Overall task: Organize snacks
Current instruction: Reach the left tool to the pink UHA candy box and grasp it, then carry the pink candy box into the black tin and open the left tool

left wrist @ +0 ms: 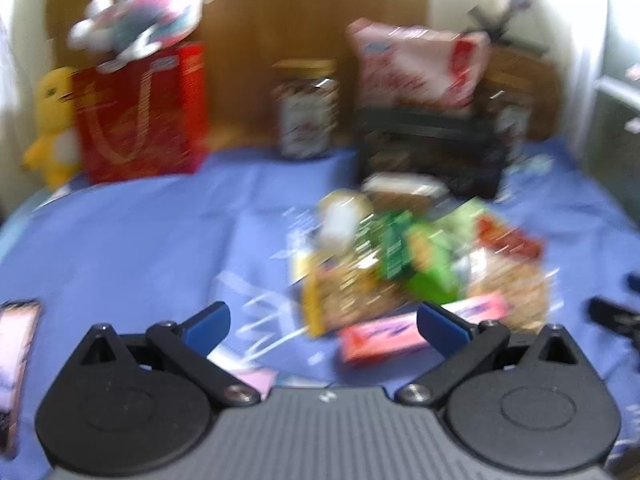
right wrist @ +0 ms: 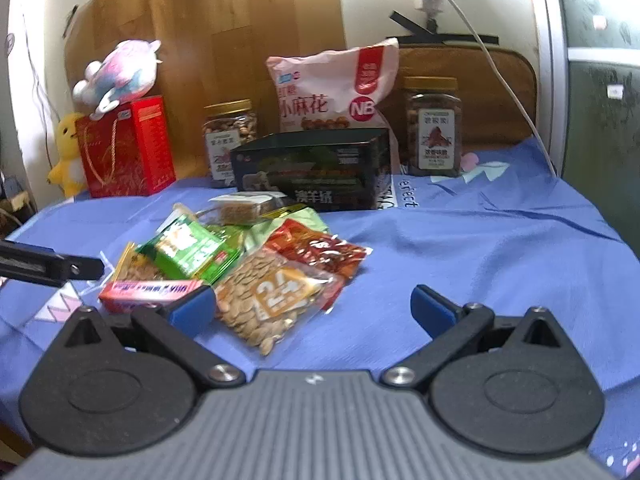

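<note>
Blue cloth (right wrist: pixel 460 240) covers the table. Both the left gripper (left wrist: pixel 323 322) and the right gripper (right wrist: pixel 313 307) stand spread, holding nothing. Loose snack packets (right wrist: pixel 240 264) lie heaped just ahead of both, probably awaiting sorting into the dark box (right wrist: pixel 316 172) behind.

- I see a blue cloth (right wrist: pixel 460 248) covering the surface.
- A snack pile (right wrist: pixel 256 264) and pink box (right wrist: pixel 148 294) lie on it.
- Dark box (right wrist: pixel 316 172), red gift box (right wrist: pixel 128 148) and two jars (right wrist: pixel 230 140) (right wrist: pixel 432 128) stand at the back.
</note>
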Available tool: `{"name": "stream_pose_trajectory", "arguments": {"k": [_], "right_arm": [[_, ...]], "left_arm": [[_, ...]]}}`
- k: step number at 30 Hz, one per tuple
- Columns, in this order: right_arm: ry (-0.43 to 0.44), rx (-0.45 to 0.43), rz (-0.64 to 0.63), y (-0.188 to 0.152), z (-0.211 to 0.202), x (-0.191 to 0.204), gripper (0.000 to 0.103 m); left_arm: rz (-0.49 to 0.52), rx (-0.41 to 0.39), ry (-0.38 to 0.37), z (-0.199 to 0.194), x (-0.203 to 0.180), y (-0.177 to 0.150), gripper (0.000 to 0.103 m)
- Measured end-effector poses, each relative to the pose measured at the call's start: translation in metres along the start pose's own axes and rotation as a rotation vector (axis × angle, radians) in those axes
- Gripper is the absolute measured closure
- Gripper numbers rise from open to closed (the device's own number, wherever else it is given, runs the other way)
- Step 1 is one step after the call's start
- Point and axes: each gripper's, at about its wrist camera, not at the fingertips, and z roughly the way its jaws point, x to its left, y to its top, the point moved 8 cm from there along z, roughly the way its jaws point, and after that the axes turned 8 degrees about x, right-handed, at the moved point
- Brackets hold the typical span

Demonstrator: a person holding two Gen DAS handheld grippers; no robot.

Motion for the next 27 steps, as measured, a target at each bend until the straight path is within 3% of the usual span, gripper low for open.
{"name": "stream_pose_trajectory", "arguments": {"k": [3,6,8,10,13,17,19,20,21,27], "right_arm": [[0.015,-0.003,0.043,0.005,0.000,-0.009,0.005],[0.075,0.028,0.044,0.007,0.002,-0.004,0.028],[0.132,0.057,-0.011,0.004,0.005,0.011,0.036],[0.176,0.065,-0.067,0.001,0.008,0.028,0.040],[0.176,0.073,-0.187,-0.003,0.015,0.051,0.048],[0.182,0.093,-0.306,-0.008,0.028,0.073,0.050],[0.186,0.113,-0.343,-0.008,0.038,0.076,0.050],[0.197,0.127,-0.355,-0.009,0.041,0.079,0.052],[0.210,0.147,-0.359,-0.012,0.045,0.081,0.056],[0.162,0.115,-0.411,-0.016,0.044,0.090,0.064]], "left_arm": [[0.048,-0.043,-0.082,-0.005,-0.015,0.009,0.000],[0.118,-0.106,-0.115,-0.005,-0.022,0.012,0.000],[0.145,-0.104,-0.134,-0.001,-0.020,0.008,0.000],[0.124,-0.092,-0.186,0.002,-0.014,0.001,0.001],[0.056,-0.045,-0.264,0.008,-0.003,-0.006,0.011],[-0.002,0.008,-0.297,0.019,0.009,-0.015,0.024],[-0.037,0.035,-0.328,0.025,0.010,-0.018,0.025],[-0.050,0.048,-0.346,0.027,0.010,-0.020,0.029],[-0.056,0.069,-0.371,0.031,0.006,-0.022,0.039],[-0.063,0.082,-0.372,0.031,-0.003,-0.022,0.041]]}}
